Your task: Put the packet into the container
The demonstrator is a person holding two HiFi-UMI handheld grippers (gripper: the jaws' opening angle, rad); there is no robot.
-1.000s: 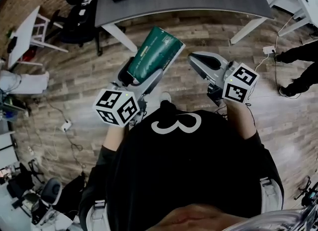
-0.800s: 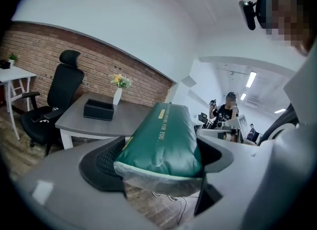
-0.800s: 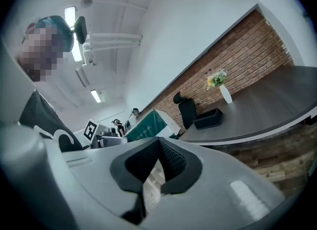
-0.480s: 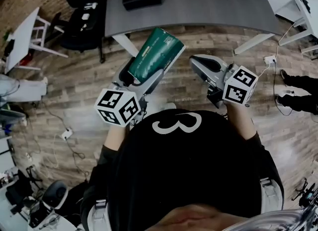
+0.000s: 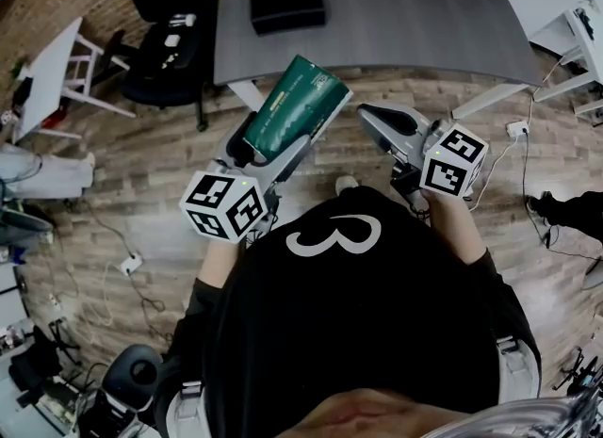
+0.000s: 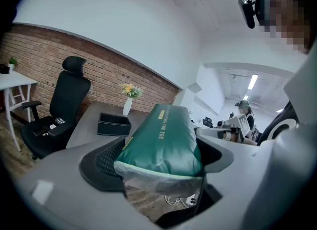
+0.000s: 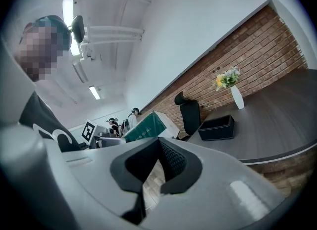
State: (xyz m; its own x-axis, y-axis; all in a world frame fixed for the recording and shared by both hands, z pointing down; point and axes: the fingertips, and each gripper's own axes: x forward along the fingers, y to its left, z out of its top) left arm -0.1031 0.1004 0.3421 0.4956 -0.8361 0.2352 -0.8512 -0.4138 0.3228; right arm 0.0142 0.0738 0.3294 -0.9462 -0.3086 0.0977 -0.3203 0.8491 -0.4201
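Observation:
A green packet [image 5: 294, 106] sticks up and forward from my left gripper [image 5: 266, 147], which is shut on its lower end. In the left gripper view the packet [image 6: 161, 140] fills the space between the jaws, clear wrap at its near end. The black open container [image 5: 287, 6] sits on the grey table [image 5: 424, 22] ahead, seen also as a low black box [image 6: 113, 124] beyond the packet. My right gripper [image 5: 381, 121] is level with the left one, shut, with nothing in it [image 7: 157, 147]. From its view the container [image 7: 216, 127] lies to the right on the table.
A black office chair [image 5: 162, 45] stands left of the grey table, with a white table [image 5: 42, 67] further left. A vase of flowers [image 6: 130, 97] stands behind the container. Cables and a power strip [image 5: 516, 128] lie on the wood floor at right, near a person's foot [image 5: 558, 206].
The table and container have come nearer in the head view as I move forward. Both grippers hold the same pose, and the packet stays clamped in the left one.

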